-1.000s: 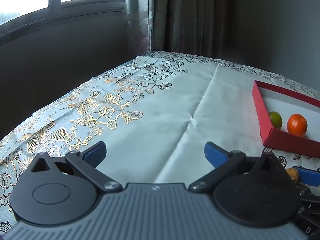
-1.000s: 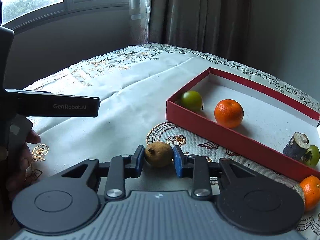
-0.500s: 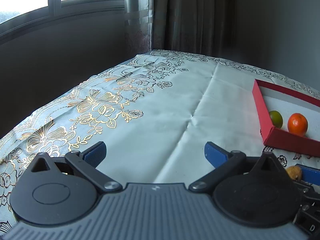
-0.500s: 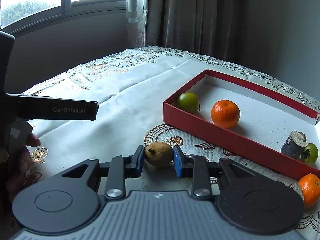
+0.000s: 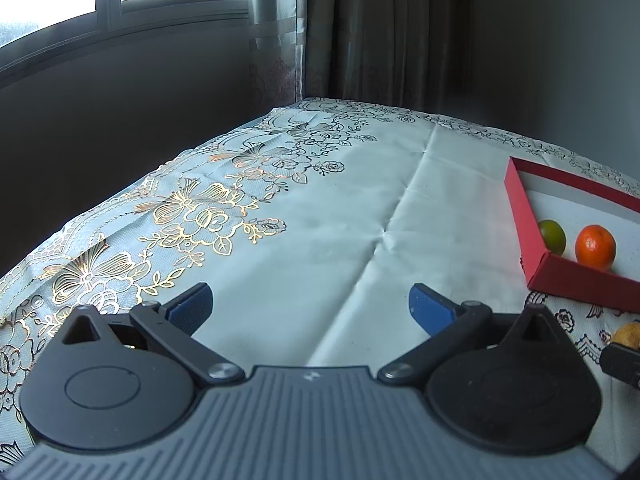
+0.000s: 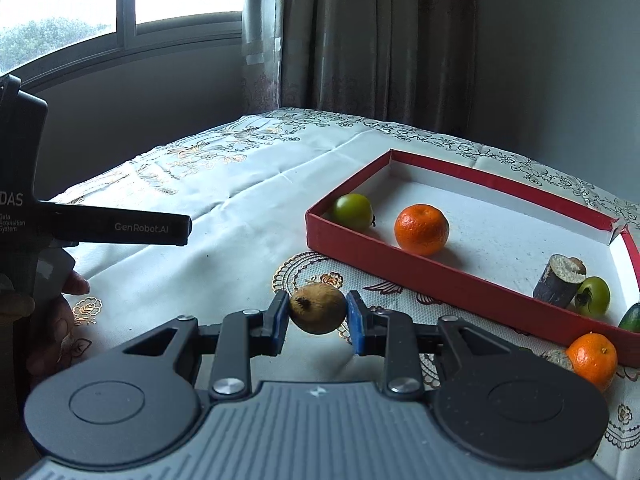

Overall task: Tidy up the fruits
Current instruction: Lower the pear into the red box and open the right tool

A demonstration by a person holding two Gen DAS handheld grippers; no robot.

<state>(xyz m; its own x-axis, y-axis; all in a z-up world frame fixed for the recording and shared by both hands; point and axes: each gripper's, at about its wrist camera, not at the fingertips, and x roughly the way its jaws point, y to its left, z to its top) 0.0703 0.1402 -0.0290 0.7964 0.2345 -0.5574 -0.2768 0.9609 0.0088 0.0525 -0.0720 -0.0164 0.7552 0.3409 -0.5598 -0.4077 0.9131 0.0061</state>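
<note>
My right gripper (image 6: 318,316) is shut on a small brown fruit (image 6: 319,309), held a little above the cloth in front of the red box (image 6: 420,270). Inside the box lie a green fruit (image 6: 353,211), an orange (image 6: 421,229), a dark cut stalk piece (image 6: 559,281) and another green fruit (image 6: 594,296). A second orange (image 6: 592,359) sits outside the box's near wall. My left gripper (image 5: 310,307) hangs open over bare cloth, nothing between its blue pads. In the left wrist view the red box (image 5: 520,216) is at the right edge, and the brown fruit (image 5: 629,334) shows below it.
A floral tablecloth (image 6: 240,208) covers the table, which ends near a window wall and curtain (image 6: 360,40) at the back. The left hand-held tool (image 6: 100,228) and a person's hand (image 6: 60,312) are at the left. A dark green piece (image 6: 631,317) lies at the right edge.
The right gripper has lifted slightly with the brown fruit and shifted, so the box sits further right in its view. The left gripper has stayed still.
</note>
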